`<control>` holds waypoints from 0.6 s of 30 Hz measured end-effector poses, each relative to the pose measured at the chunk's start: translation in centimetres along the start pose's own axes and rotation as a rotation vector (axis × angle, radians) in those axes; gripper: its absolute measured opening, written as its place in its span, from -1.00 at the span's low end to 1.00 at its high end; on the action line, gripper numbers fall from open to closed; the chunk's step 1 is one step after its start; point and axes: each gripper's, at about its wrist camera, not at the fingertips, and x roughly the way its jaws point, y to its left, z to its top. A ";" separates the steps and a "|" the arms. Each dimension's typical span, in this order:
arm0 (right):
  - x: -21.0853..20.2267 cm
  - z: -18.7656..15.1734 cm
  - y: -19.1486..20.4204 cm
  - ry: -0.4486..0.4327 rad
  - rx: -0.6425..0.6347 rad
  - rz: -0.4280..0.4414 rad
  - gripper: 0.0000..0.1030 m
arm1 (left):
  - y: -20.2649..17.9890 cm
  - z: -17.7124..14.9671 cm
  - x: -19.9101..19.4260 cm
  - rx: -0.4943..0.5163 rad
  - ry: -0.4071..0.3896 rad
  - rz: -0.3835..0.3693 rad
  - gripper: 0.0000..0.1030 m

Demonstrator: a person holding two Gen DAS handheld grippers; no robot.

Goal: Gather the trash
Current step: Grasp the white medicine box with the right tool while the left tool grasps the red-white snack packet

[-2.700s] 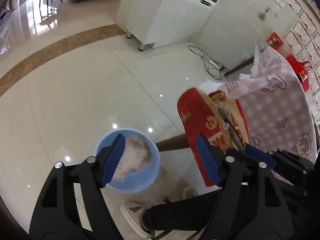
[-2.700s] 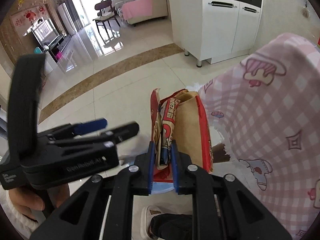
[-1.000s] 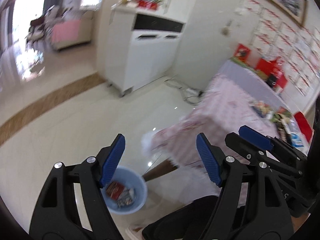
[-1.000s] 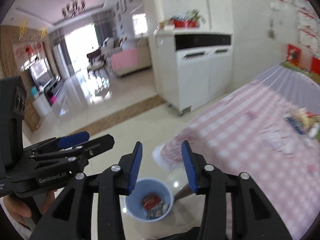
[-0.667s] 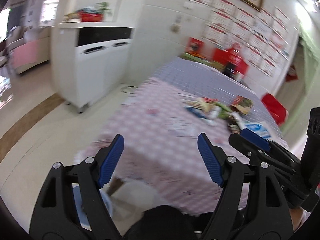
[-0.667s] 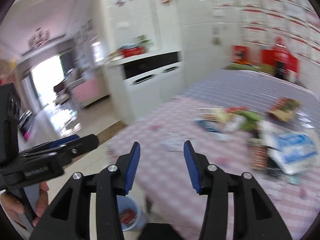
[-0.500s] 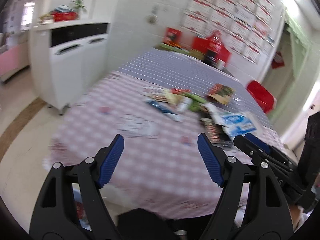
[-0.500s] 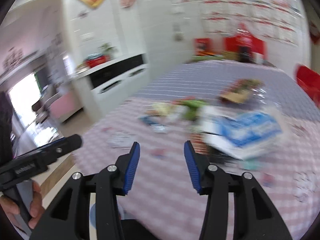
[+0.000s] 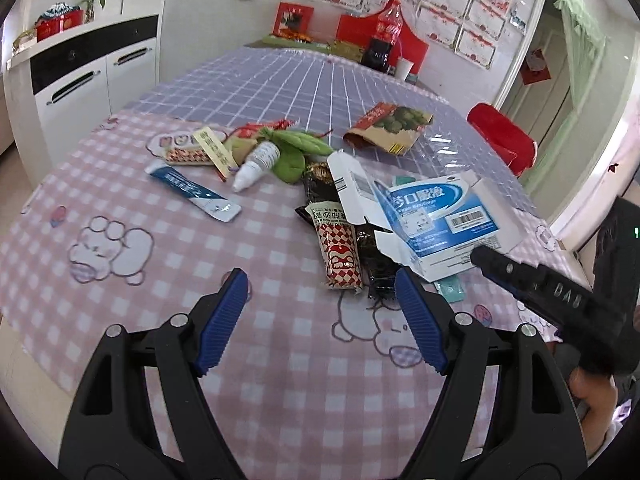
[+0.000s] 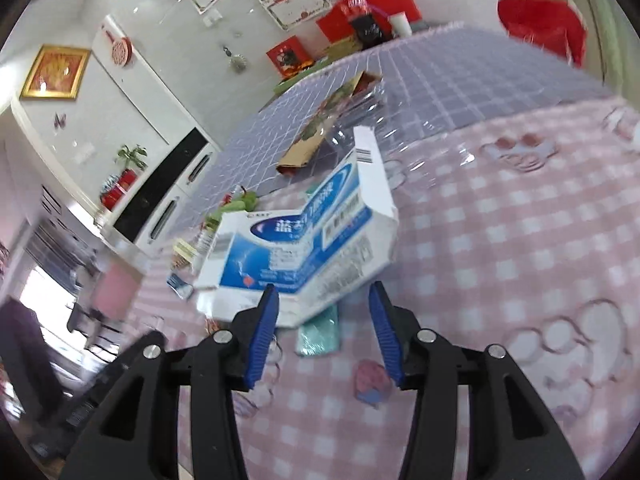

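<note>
Pink checked cloth (image 9: 168, 264) fills the ground beneath both my grippers. Nearest in the left wrist view is my left gripper (image 9: 320, 304), its blue pads standing wide apart with only cloth between them. Just past its tips lies a red-and-white checkered wrapper (image 9: 340, 252), touching a dark crinkled wrapper (image 9: 376, 268) beside it. My right gripper shows here only as a black finger coming in from the right edge (its pads are hidden from this side), reaching to the near corner of the torn blue-and-white carton (image 9: 432, 216).

From the right wrist, my right gripper (image 10: 322, 320) has its jaws partly apart and gripping nothing; the carton's near edge sits just ahead of the left pad, and a small teal packet (image 10: 320, 332) lies flat in the gap ahead. That packet is only a sliver at the carton's corner in the left view.

Farther off, the left view alone lays out the rest of the trash clearly: a blue-and-white tube (image 9: 196, 192), a small white bottle (image 9: 256, 164), green wrappers (image 9: 296, 148) and a yellow slip (image 9: 216, 148), bunched together. In the right view these are a blur behind the carton. Beyond, on the purple grid cloth (image 9: 288, 88), rests a brown snack bag (image 9: 390, 128), and at the far end a cola bottle (image 9: 386, 36).
</note>
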 end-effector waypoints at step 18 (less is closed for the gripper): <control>1.3 3.5 2.1 -0.137 -0.123 0.030 -0.86 | -1.3 2.0 6.1 -0.029 0.106 0.023 -0.26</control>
